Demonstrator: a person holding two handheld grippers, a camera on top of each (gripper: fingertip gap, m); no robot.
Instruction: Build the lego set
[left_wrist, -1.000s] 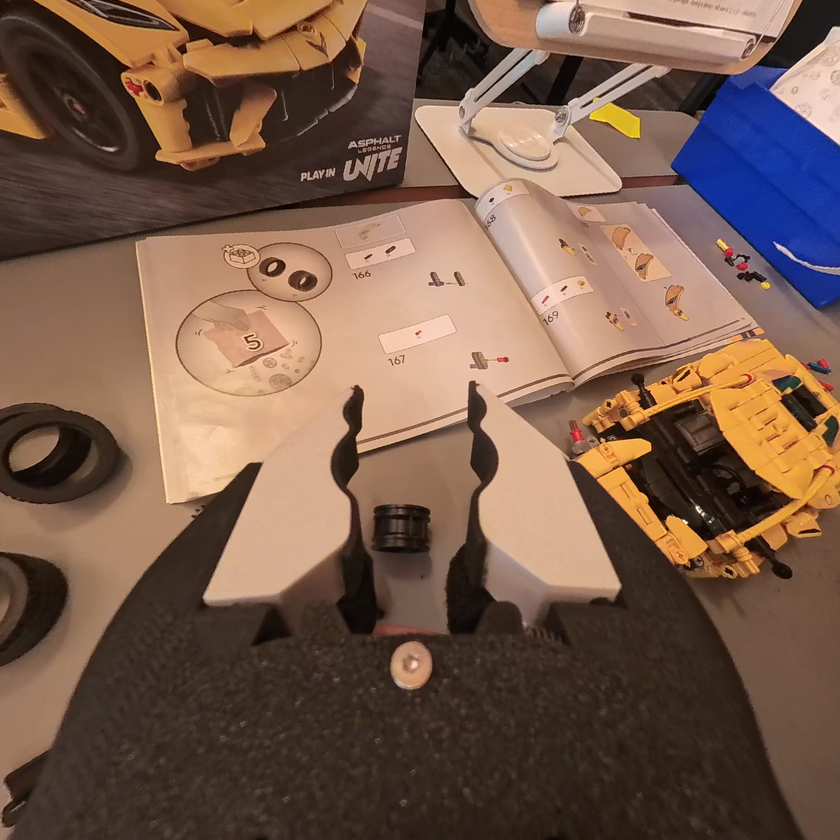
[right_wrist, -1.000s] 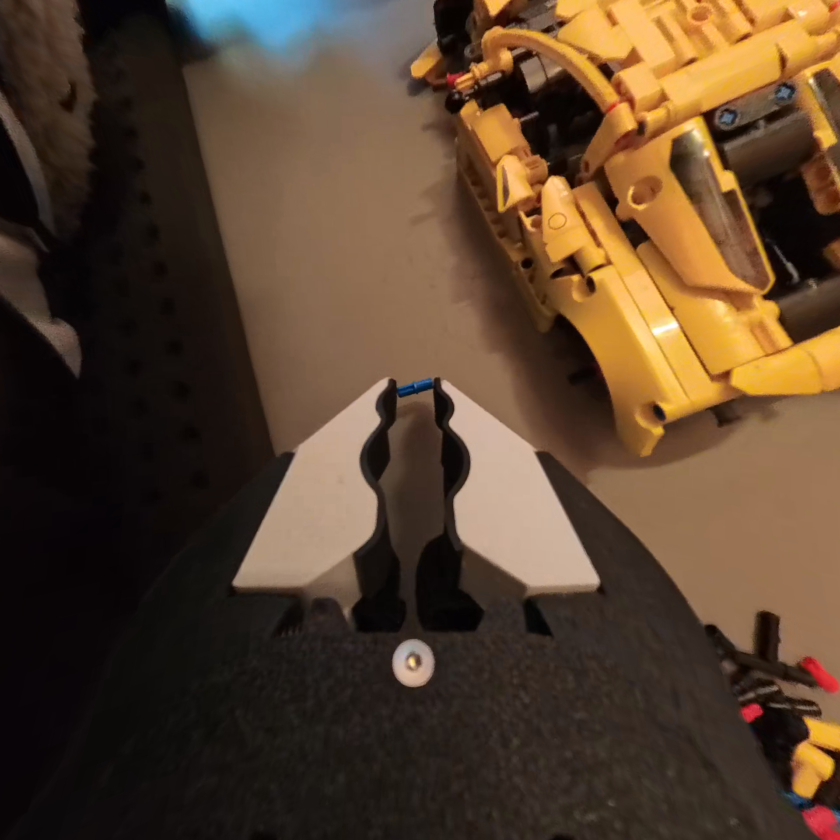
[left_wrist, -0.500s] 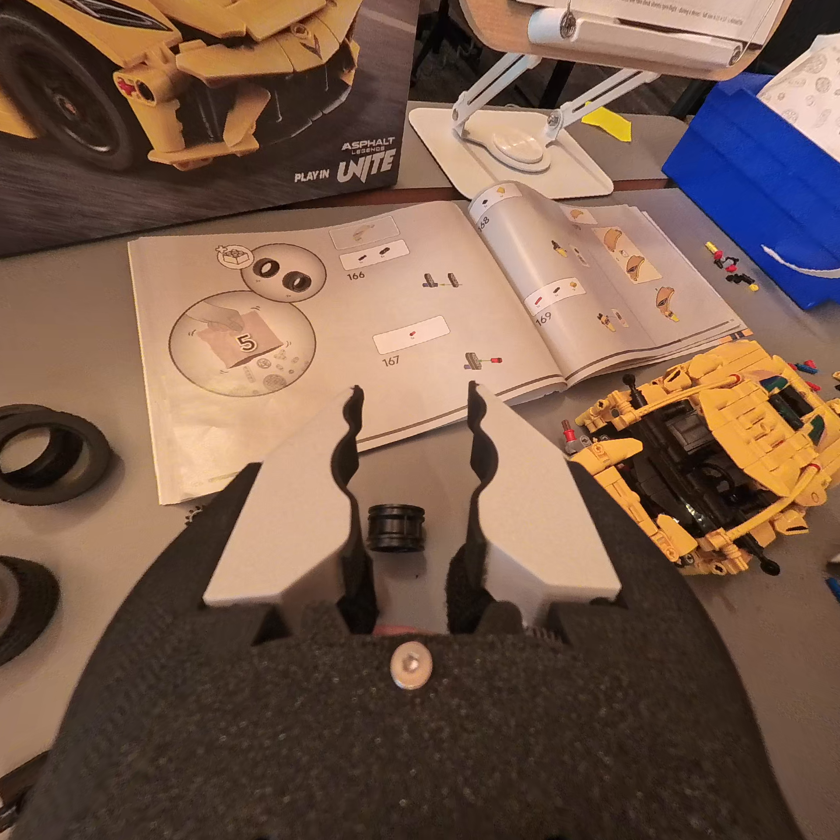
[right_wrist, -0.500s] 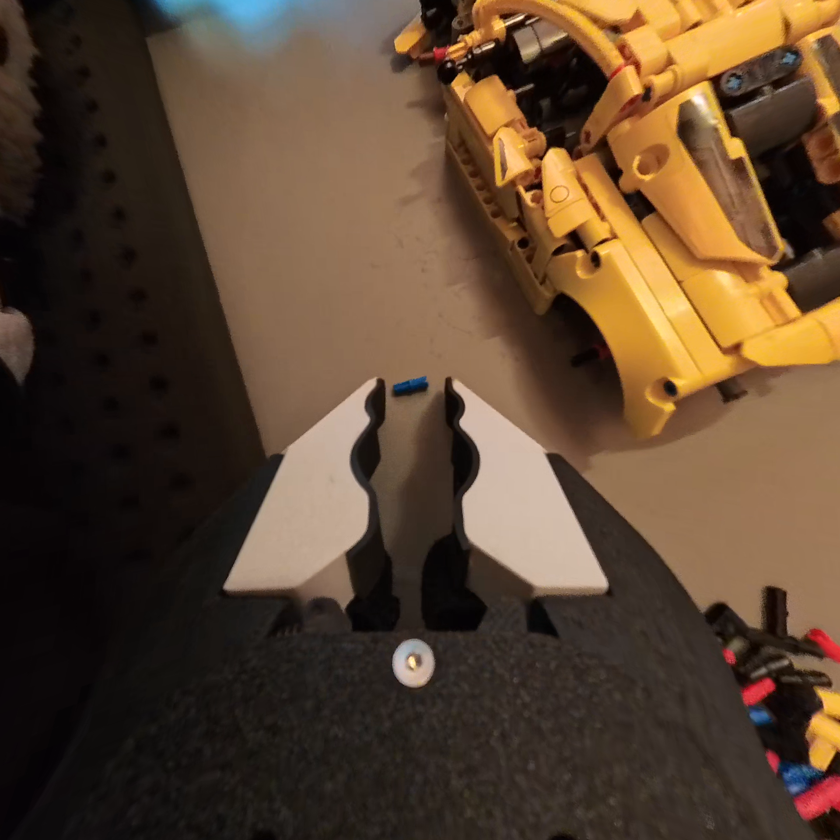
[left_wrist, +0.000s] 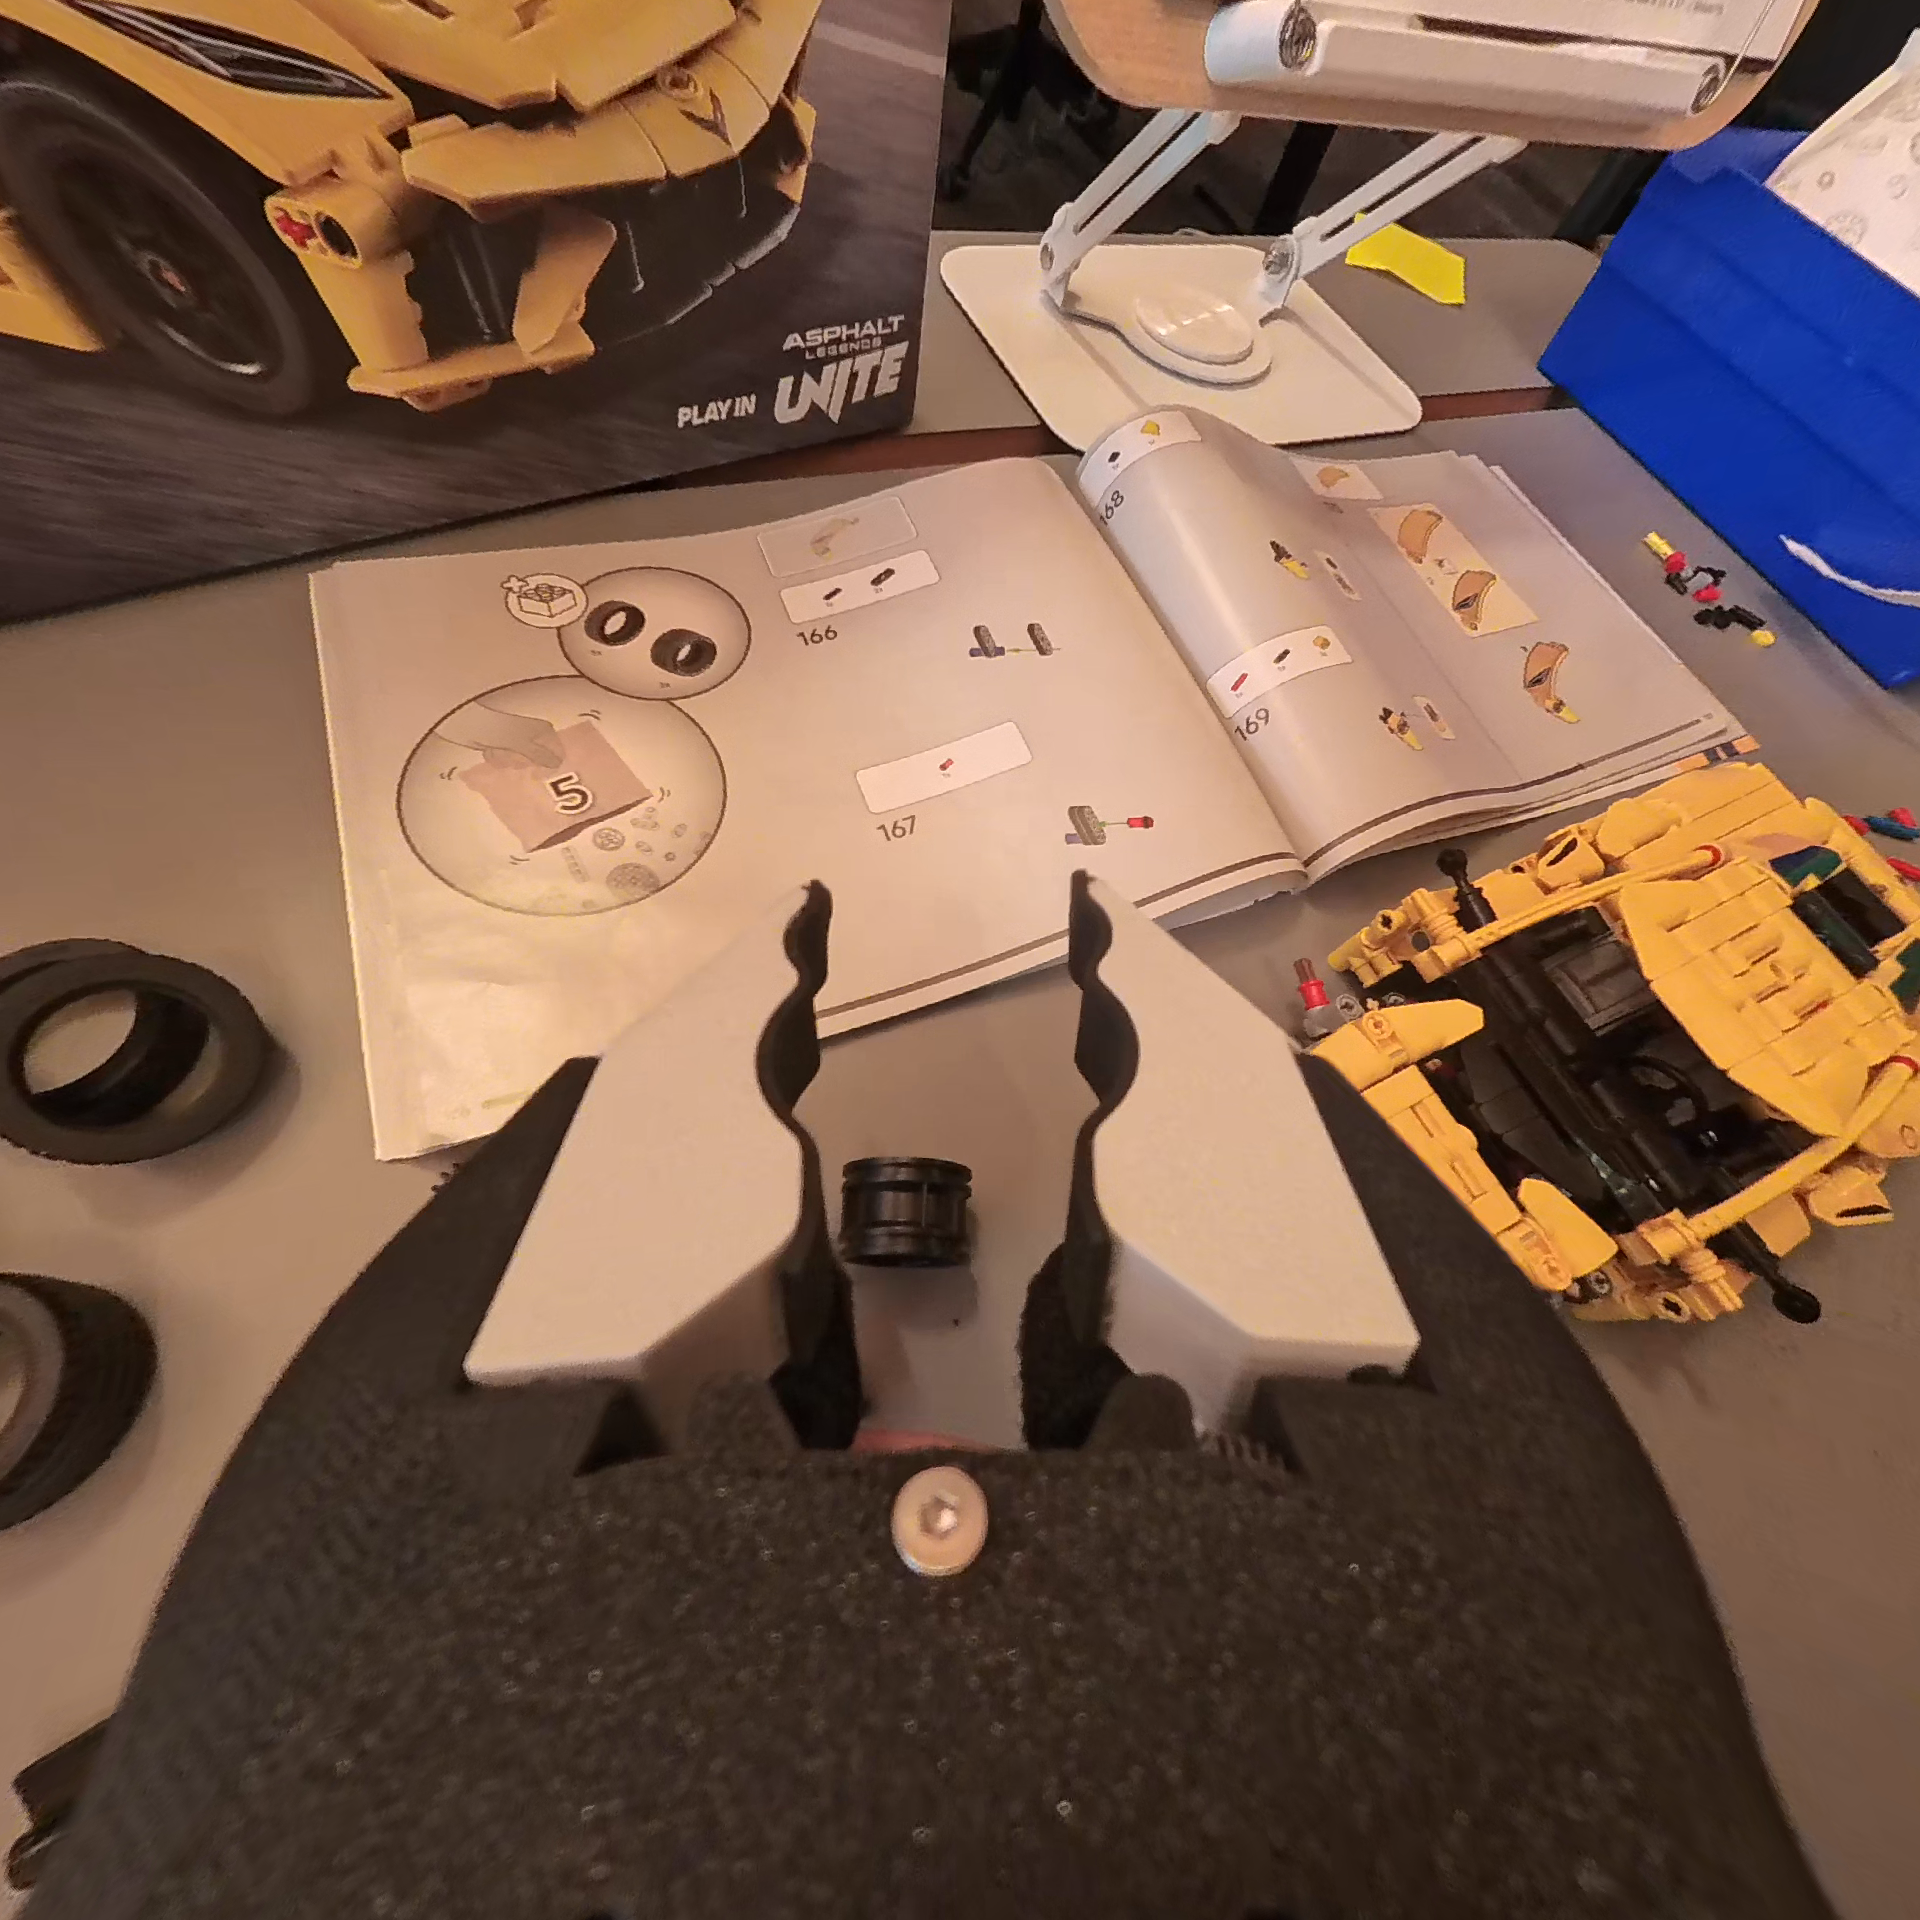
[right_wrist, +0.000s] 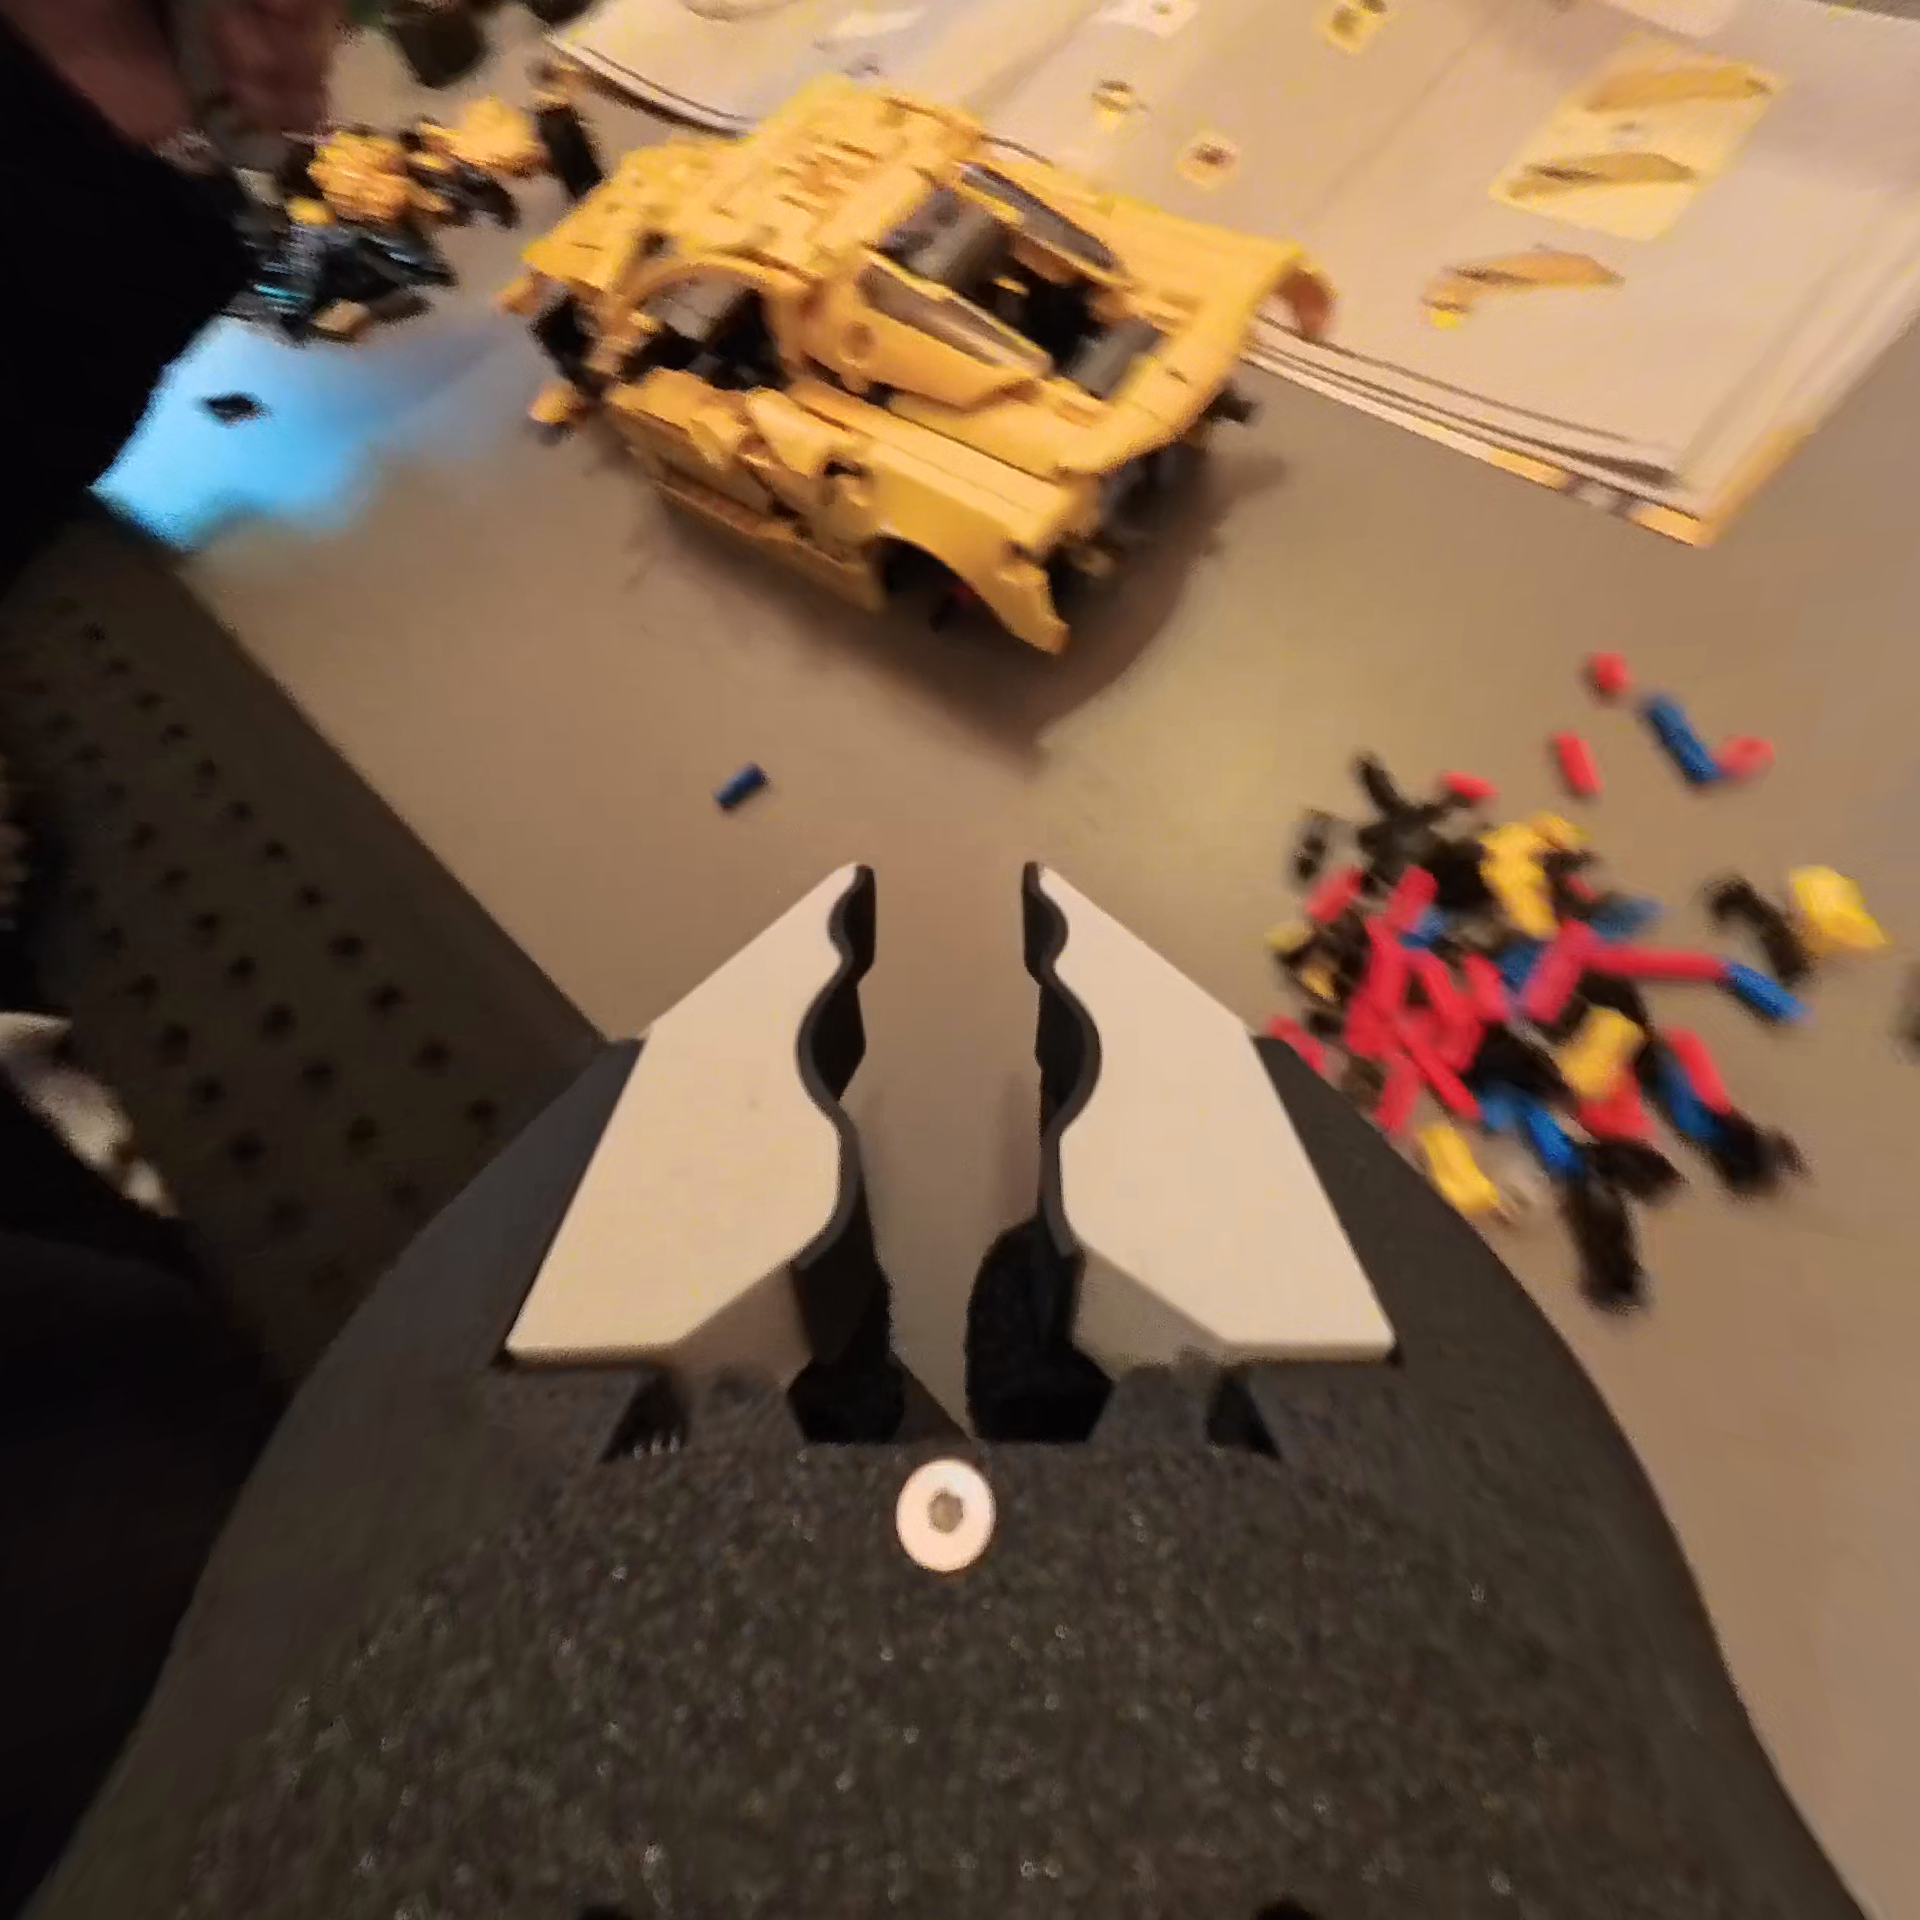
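Left gripper (left_wrist: 943, 894): held low over the grey table (left_wrist: 187, 748), pointing at the booklet; fingers spread wide, grasping nothing.
Black wheel hub (left_wrist: 906, 1211): lies on the table deep between the left fingers, nearer the left finger (left_wrist: 686, 1174), apparently touching neither.
Right gripper (right_wrist: 948, 875): tilted down toward the table from above; fingers parted with a moderate gap, empty.
Blue pin (right_wrist: 740, 783): on the table just beyond the right fingertips, a little to their left, apart from them.
Loose parts pile (right_wrist: 1517, 1018): red, blue, black and yellow pieces beside the right finger (right_wrist: 1195, 1164), on its right; blurred.
Tyres (left_wrist: 125, 1049): black, at the left edge of the left wrist view, well apart from the hub.
Yellow car model (left_wrist: 1652, 1070): part-built, right of the left gripper; in the right wrist view it sits beyond the blue pin.
Instruction booklet (left_wrist: 935, 707): open flat past the left fingertips, its right edge just beside the car.
Far back: set box (left_wrist: 436, 239), white stand (left_wrist: 1174, 332), blue bin (left_wrist: 1756, 343).
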